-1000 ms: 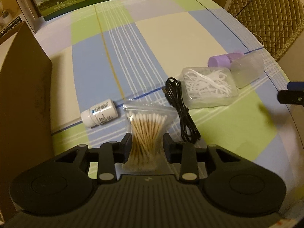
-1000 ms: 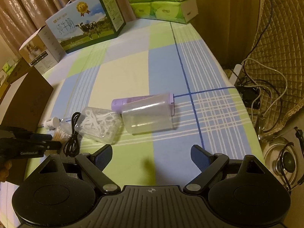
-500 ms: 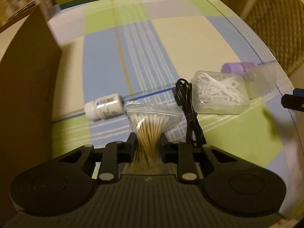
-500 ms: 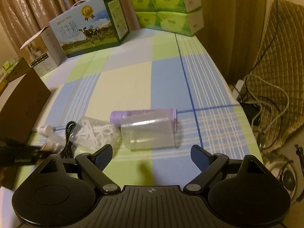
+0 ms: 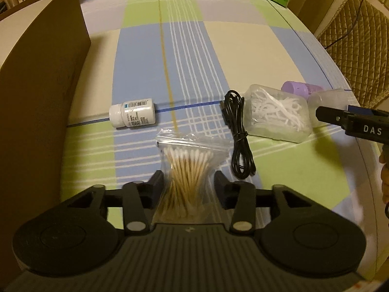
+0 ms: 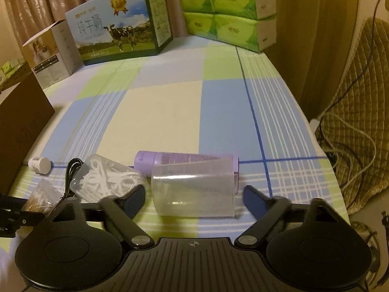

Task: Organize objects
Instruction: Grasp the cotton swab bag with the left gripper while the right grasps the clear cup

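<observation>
My left gripper (image 5: 188, 181) is shut on a clear bag of cotton swabs (image 5: 188, 170), lifted a little off the checked cloth. A white pill bottle (image 5: 132, 116) lies ahead to the left, a coiled black cable (image 5: 237, 133) and a clear box of floss picks (image 5: 277, 116) to the right. My right gripper (image 6: 193, 198) is open, its jaws on either side of a clear plastic jar (image 6: 194, 189) lying on its side. A purple tube (image 6: 184, 161) lies just behind the jar. The swab bag (image 6: 40, 198) shows at the left in the right wrist view.
A brown cardboard box (image 5: 36, 80) stands along the left. A milk carton box (image 6: 119, 24), a white box (image 6: 48, 53) and green tissue packs (image 6: 228, 12) line the far edge. A quilted chair (image 6: 359, 112) with cords stands off the right edge.
My left gripper closed on the swab bag and raised it. My right gripper moved forward until its open jaws stand on either side of the clear jar.
</observation>
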